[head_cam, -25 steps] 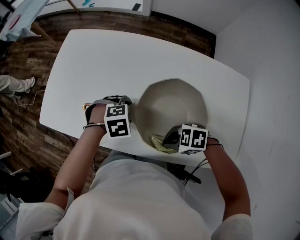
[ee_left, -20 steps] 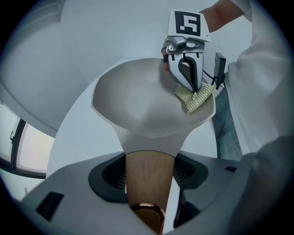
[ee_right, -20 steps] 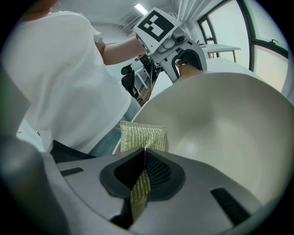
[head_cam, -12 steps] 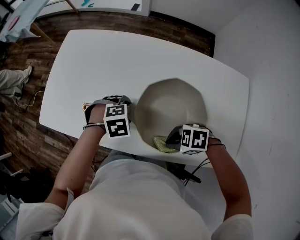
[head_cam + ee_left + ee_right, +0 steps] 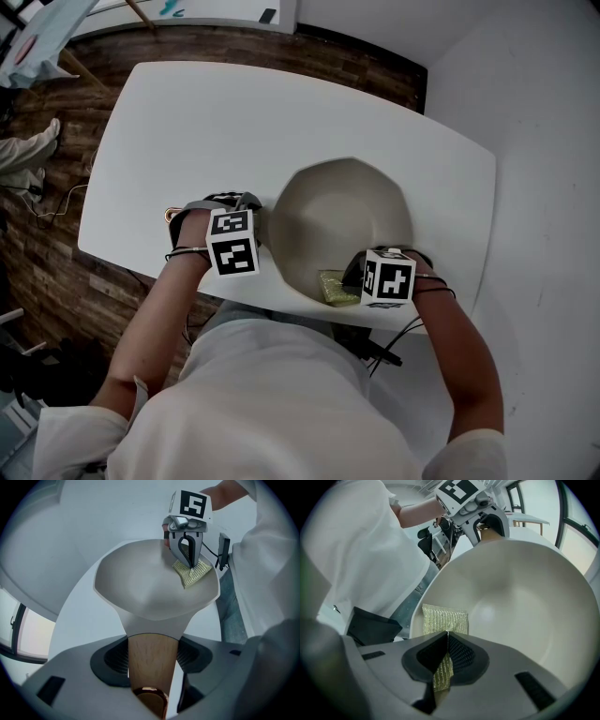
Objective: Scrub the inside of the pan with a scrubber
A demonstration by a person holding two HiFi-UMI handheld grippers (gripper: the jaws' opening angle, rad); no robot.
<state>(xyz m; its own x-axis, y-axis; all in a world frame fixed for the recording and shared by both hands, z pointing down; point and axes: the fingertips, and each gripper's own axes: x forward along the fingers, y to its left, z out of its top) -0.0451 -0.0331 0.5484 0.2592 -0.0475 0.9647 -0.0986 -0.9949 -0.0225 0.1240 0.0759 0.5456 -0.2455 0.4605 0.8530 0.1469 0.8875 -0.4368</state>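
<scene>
While the count stays short, one pan, one scrubber, two grippers, each with its marker cube, let's run across from the left. On the left side of the white table (image 5: 206, 131), the left gripper (image 5: 251, 214) is clamped on the pan's handle (image 5: 151, 656). In the left gripper view the jaws press against both flanks of that handle, and nothing else is between them. The handle is light wood with visible grain, flat-faced, and ends in a copper-coloured metal cap close to the camera.

Moving on to the pan (image 5: 342, 220) itself: it sits on the table towards the near right edge, with the handle pointing left. It's pale cream, smooth and matte inside, with a soft highlight on the base. From above, its rim reads as a many-sided, faceted outline rather than a clean circle. The walls slope up from a shallow bowl.

Next, at the near-right part of the rim, comes the scrubber (image 5: 336, 288). It's a small yellow-green rectangle with a ribbed, glittery woven texture, lying flat against the inside wall just below the rim.

Finally, the right gripper (image 5: 364, 275) has its jaws closed tight on the scrubber's near end, the dark gridded pads pinching the mesh between them. The rest of the pad fans out ahead of the jaws onto the pan's inner surface.
</scene>
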